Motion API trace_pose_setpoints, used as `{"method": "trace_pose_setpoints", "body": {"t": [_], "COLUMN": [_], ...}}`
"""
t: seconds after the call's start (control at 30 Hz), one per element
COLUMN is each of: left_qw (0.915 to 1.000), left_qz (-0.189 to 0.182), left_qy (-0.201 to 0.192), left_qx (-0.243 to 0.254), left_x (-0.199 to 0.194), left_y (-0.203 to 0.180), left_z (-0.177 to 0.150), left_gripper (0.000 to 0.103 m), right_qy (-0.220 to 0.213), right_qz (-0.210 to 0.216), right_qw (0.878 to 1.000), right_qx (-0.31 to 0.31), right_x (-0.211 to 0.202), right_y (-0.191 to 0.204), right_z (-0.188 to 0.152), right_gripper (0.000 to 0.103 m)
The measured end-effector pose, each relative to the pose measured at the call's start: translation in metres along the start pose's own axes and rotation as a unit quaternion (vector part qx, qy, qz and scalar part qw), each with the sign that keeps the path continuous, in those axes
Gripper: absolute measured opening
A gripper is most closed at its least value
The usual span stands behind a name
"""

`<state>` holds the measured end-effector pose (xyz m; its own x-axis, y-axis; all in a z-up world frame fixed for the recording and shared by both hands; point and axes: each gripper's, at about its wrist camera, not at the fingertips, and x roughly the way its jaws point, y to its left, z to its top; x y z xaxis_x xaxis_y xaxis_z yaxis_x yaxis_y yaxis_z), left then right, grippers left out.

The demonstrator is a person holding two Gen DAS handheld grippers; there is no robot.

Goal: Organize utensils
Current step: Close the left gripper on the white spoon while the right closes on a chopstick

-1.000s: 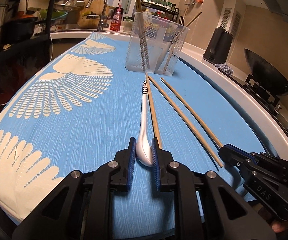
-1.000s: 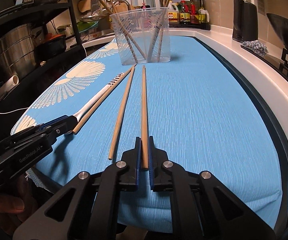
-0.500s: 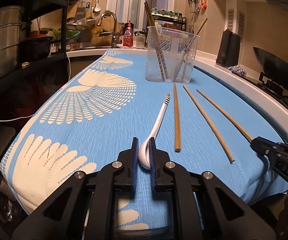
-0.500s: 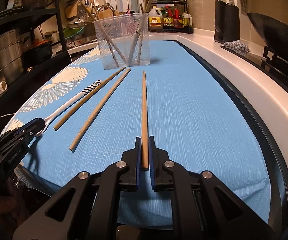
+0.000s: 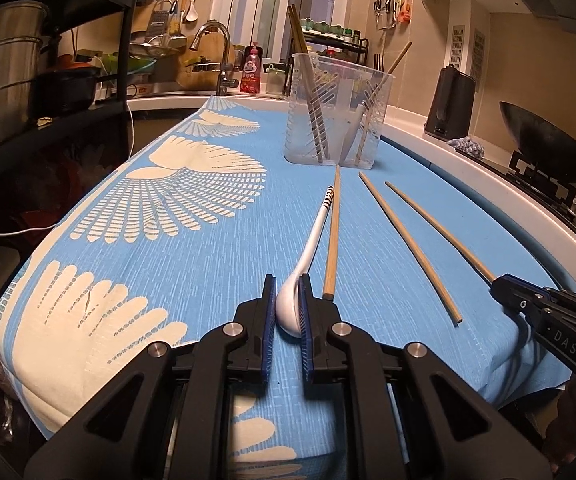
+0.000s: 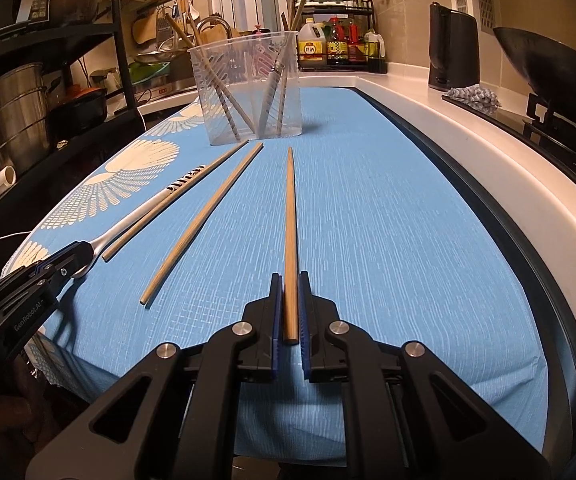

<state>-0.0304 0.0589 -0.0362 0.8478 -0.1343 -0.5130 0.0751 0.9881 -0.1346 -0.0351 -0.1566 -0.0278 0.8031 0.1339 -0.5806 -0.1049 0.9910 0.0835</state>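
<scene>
- One white spoon [image 5: 306,256] on the blue cloth.
- Three loose wooden chopsticks [image 6: 202,222] on the cloth.
- One clear plastic cup [image 6: 248,88] with more chopsticks inside, too overlapped to count.
- Two grippers [image 6: 288,312].
- One kettle [image 6: 452,48].
- One wok [image 5: 544,140].

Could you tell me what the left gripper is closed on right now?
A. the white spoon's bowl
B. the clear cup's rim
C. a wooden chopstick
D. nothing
A: the left gripper has its pads pressed on the bowl of the white spoon, handle pointing away.
</scene>
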Motion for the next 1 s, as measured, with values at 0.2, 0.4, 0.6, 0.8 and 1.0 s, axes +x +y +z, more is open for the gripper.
{"method": "trace_pose_setpoints", "body": {"t": [0.2, 0.4, 0.6, 0.8, 1.0], "left_qw": [1.0000, 1.0000, 1.0000, 1.0000, 1.0000], "left_qz": [-0.005, -0.005, -0.004, -0.007, -0.006], "left_qy": [0.002, 0.002, -0.002, -0.001, -0.002], "left_qx": [0.000, 0.000, 0.007, 0.006, 0.004], "left_x": [-0.0004, 0.0004, 0.0008, 0.0000, 0.0005], "left_y": [0.0013, 0.0009, -0.0010, 0.0005, -0.0001], "left_z": [-0.0013, -0.0025, -0.0036, -0.0031, -0.0028], "left_gripper": [0.012, 0.014, 0.014, 0.014, 0.013], "right_qy": [0.004, 0.006, 0.008, 0.009, 0.018], "right_qz": [-0.001, -0.001, 0.002, 0.001, 0.000], "right_qw": [1.000, 1.000, 1.000, 1.000, 1.000], "right_qx": [0.003, 0.001, 0.000, 0.002, 0.004], "right_x": [0.0001, 0.0007, 0.0023, 0.0031, 0.0034], "right_y": [-0.0012, 0.0007, 0.0010, 0.0005, 0.0003], "right_z": [0.0010, 0.0019, 0.0030, 0.0043, 0.0056], "right_gripper": [0.007, 0.007, 0.007, 0.007, 0.007]}}
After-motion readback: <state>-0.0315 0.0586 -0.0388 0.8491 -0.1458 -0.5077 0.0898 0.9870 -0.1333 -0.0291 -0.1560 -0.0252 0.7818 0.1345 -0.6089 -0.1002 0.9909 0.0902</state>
